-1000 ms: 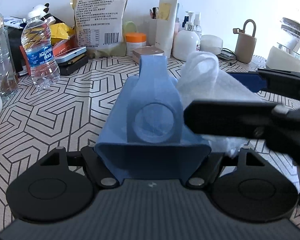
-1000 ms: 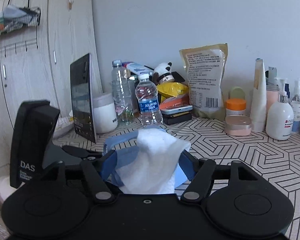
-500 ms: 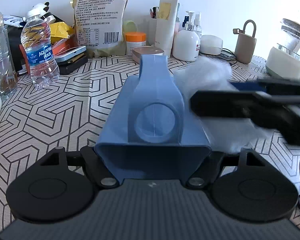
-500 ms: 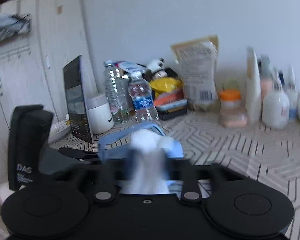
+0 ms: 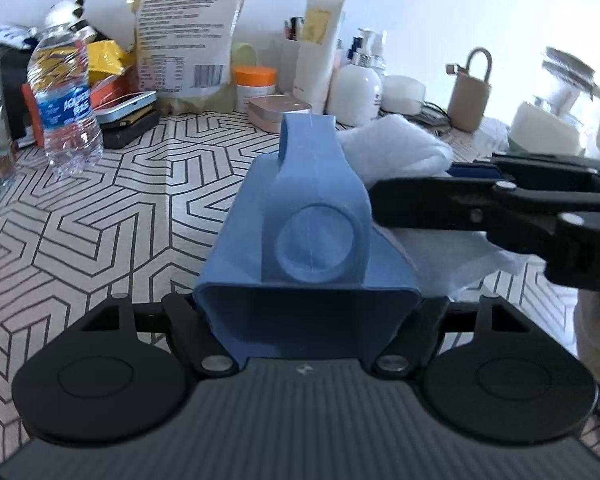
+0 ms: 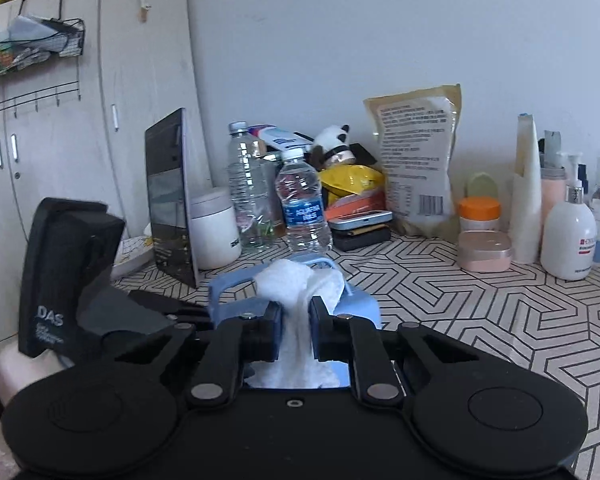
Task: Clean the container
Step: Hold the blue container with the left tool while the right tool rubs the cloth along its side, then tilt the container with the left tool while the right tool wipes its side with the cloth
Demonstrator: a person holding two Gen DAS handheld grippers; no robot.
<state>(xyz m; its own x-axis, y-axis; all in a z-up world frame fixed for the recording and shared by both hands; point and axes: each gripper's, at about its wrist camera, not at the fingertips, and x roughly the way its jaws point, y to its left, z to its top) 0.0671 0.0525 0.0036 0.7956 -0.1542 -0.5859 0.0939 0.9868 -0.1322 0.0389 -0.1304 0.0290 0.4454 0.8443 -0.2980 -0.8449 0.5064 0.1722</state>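
my left tongs (image 5: 308,312) are clenched on the blue container (image 5: 312,232), low in the frame's centre. my right tongs (image 6: 295,320) pinch a white cloth (image 6: 300,284), pressed against the container's right side. farther back, a water bottle (image 6: 304,208) stands on the patterned table (image 6: 480,304), mid-frame.

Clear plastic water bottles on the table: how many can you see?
2. A tall unlabelled bottle stands at the back by the white jar; a shorter blue-labelled bottle stands just in front of it, to its right. Clutter could hide more.
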